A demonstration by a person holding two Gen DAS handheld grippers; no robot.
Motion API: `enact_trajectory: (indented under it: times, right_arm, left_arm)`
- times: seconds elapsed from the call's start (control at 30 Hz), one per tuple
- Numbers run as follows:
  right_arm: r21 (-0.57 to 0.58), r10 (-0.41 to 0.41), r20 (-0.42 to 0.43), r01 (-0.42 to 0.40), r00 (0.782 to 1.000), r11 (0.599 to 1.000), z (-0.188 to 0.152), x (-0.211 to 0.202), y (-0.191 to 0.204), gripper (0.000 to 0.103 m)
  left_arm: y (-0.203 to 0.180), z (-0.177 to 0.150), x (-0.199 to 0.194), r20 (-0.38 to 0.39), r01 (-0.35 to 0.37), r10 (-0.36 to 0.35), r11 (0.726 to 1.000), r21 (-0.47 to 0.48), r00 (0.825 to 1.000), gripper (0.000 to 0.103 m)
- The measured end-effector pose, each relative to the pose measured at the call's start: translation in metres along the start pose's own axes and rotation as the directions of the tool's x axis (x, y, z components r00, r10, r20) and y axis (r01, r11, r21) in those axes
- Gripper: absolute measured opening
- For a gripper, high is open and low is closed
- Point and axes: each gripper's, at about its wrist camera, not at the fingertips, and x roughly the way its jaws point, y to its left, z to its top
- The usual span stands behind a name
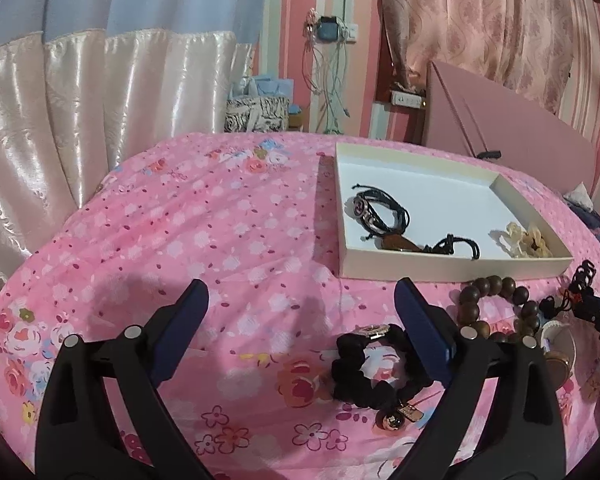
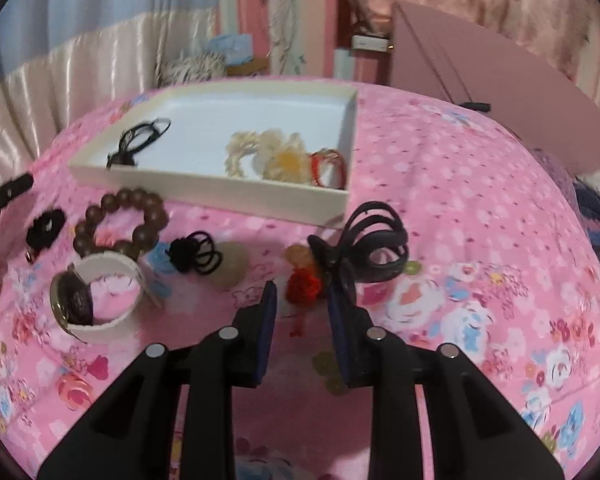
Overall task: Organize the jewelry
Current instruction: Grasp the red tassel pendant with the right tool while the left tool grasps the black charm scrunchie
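On a bed (image 1: 204, 216) spread with a pink floral sheet, the left gripper (image 1: 300, 312) hangs low with its fingers (image 1: 180, 332) spread wide and nothing between them, a black scrunchie bracelet (image 1: 374, 372) with gold charms lying just inside its right finger. The right gripper (image 2: 302, 304) points down at a red knotted charm (image 2: 303, 286); its fingers stand partly closed and apart from it, holding nothing, though blur makes the gap hard to judge. Just beyond the charm lies a black claw hair clip (image 2: 374, 246), and off to the left a black hair tie (image 2: 196, 256), a brown wooden bead bracelet (image 2: 120, 220) and a white cuff with a dark disc (image 2: 100, 300) are still loose on the sheet. Farther back sits the shallow white box (image 2: 220, 196), already holding black cord bracelets (image 1: 376, 208), a cream flower piece (image 2: 268, 156) and a red band (image 2: 330, 168). The risk here is a snag: the charm's loose red threads lie close to the clip, so a narrow pinch could catch both or drag the cord, and the soft sheet could bunch under the fingertips. The left gripper could nudge the scrunchie aside rather than straddle it.
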Motion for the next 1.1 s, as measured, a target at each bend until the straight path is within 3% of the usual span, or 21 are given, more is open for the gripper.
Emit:
enact_trajectory:
  times: [0.23, 0.3, 0.5, 0.6, 0.67, 0.83, 0.9, 1.0, 1.03, 1.1]
  right_arm:
    - [0.007, 0.0, -0.04, 0.0, 0.999, 1.0, 0.009, 0.016, -0.003, 0.026]
    - [0.005, 0.005, -0.04, -0.005, 0.999, 1.0, 0.008, 0.016, -0.003, 0.022]
    - [-0.029, -0.029, -0.031, 0.028, 0.999, 0.999, 0.007, 0.014, 0.004, 0.016]
    - [-0.027, -0.029, -0.035, 0.028, 0.999, 0.999, 0.007, 0.015, 0.003, 0.015]
    - [-0.013, -0.017, -0.038, 0.016, 0.999, 1.0, 0.007, 0.015, 0.0, 0.015]
    - [-0.021, -0.024, -0.04, 0.023, 0.999, 1.0, 0.007, 0.015, 0.0, 0.015]
    - [-0.03, -0.032, -0.038, 0.031, 0.999, 0.999, 0.006, 0.015, 0.001, 0.015]
    - [-0.032, -0.023, -0.028, 0.022, 0.999, 0.999, 0.006, 0.013, 0.001, 0.011]
    - [-0.03, -0.018, -0.023, 0.017, 1.0, 0.999, 0.006, 0.012, 0.001, 0.011]
    - [-0.02, 0.013, -0.005, -0.013, 1.0, 1.0, 0.005, 0.008, -0.001, 0.01]
  left_arm:
    - [-0.002, -0.001, 0.009, -0.054, 0.004, -0.004, 1.0, 0.012, 0.999, 0.094]
    - [-0.003, -0.001, 0.013, -0.075, 0.007, -0.005, 1.0, 0.019, 0.997, 0.093]
    - [-0.008, -0.005, 0.022, -0.139, 0.032, -0.025, 0.998, 0.045, 0.99, 0.078]
    - [-0.011, -0.01, 0.032, -0.215, 0.083, -0.068, 0.995, 0.061, 0.974, 0.069]
    - [-0.017, -0.012, 0.041, -0.268, 0.067, -0.04, 0.993, 0.092, 0.963, 0.061]
    - [-0.032, -0.016, 0.044, -0.284, 0.01, 0.044, 0.983, 0.184, 0.958, 0.06]
    - [-0.034, -0.017, 0.042, -0.28, 0.031, 0.025, 0.98, 0.194, 0.96, 0.051]
    - [-0.037, -0.019, 0.039, -0.271, 0.068, -0.009, 0.976, 0.208, 0.962, 0.026]
    - [-0.039, -0.019, 0.037, -0.261, 0.063, -0.003, 0.973, 0.222, 0.965, 0.011]
    - [-0.038, -0.019, 0.034, -0.246, 0.043, 0.014, 0.973, 0.226, 0.969, 0.008]
